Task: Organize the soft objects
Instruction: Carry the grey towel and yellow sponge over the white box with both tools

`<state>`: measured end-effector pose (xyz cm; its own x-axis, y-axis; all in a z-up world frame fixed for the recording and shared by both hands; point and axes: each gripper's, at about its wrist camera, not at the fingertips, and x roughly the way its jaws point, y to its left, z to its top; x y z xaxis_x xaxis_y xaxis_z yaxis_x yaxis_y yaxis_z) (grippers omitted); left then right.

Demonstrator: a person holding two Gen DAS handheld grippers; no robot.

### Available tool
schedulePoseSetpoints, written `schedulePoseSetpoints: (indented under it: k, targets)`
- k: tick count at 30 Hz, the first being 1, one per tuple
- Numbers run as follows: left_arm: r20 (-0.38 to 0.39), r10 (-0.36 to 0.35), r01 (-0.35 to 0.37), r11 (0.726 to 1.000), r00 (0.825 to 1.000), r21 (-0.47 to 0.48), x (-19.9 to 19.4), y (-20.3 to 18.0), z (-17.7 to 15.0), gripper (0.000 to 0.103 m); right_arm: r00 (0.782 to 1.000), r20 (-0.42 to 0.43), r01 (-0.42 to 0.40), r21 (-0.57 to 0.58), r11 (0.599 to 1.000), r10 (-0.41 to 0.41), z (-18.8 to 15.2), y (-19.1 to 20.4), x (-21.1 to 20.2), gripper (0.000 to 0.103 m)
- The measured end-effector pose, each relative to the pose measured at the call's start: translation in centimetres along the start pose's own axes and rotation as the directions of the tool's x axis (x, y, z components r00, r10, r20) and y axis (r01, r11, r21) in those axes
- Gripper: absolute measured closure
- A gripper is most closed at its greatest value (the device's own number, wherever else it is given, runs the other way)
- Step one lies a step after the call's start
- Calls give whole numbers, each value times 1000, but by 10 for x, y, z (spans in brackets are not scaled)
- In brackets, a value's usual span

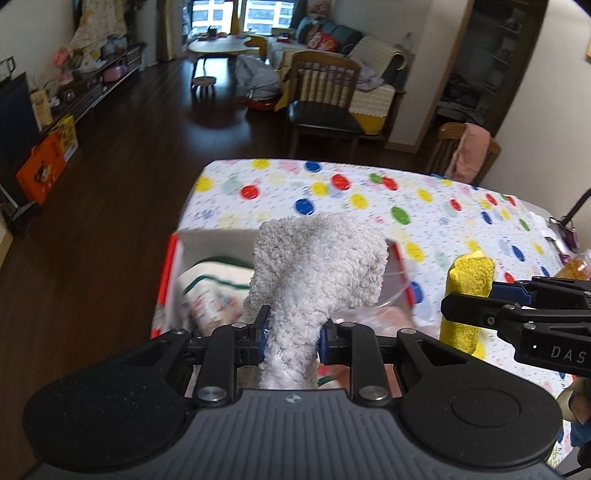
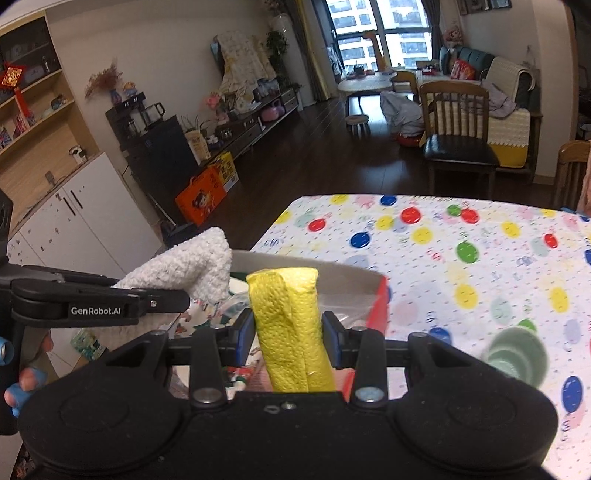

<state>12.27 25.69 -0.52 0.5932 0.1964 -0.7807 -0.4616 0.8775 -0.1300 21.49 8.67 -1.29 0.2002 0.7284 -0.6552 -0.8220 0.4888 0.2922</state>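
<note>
Left claw (image 1: 291,334) grasping white fluffy cloth (image 1: 317,266), right claw (image 2: 290,338) grasping yellow cloth (image 2: 291,325), above open box (image 1: 173,266)

1. This is a home, an open living and dining room with a dark wood floor (image 1: 122,155).
2. Up front there's a table under a balloon-print tablecloth (image 2: 461,236), wooden dining chairs (image 2: 458,125) beside it.
3. At the far end, a sofa (image 1: 332,40) draped with throws sits by a big window (image 2: 384,33), with a round low table (image 1: 218,46) nearby.
4. Along the wall runs a long low cabinet (image 2: 255,122) crowded with household bits, next to shelves (image 2: 33,99) and white cupboards (image 2: 77,221).
</note>
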Motion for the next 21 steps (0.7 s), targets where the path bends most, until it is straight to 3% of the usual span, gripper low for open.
schedulePoseSetpoints:
  k: [9, 21]
  targets:
    - [-23, 42, -43, 998, 999, -36, 20, 40, -19, 80, 997, -75, 8, -27, 1000, -10, -6, 31, 45, 65]
    - [-49, 65, -67, 997, 997, -31, 57, 48, -35, 80, 987, -147, 63, -43, 997, -68, -17, 38, 92, 65]
